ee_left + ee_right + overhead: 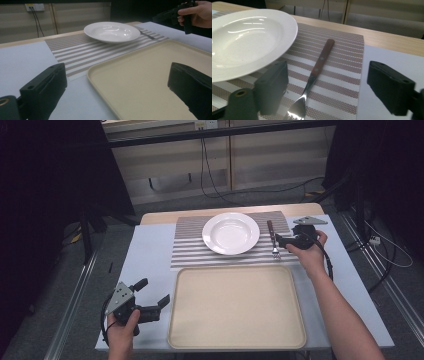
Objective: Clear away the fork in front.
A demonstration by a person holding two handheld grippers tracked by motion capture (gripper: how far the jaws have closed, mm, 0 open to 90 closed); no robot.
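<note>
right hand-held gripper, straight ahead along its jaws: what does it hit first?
Most likely the fork. It lies on the striped placemat between the open jaws of the right hand-held gripper, wooden handle pointing away. The white plate sits just left of that line; depth is hard to judge.

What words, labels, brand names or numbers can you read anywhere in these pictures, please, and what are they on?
None can be read.
The plate, fork, tray and striped placemat carry no print.
The wall socket plate has a yellow mark, too small and blurred to read.
</note>
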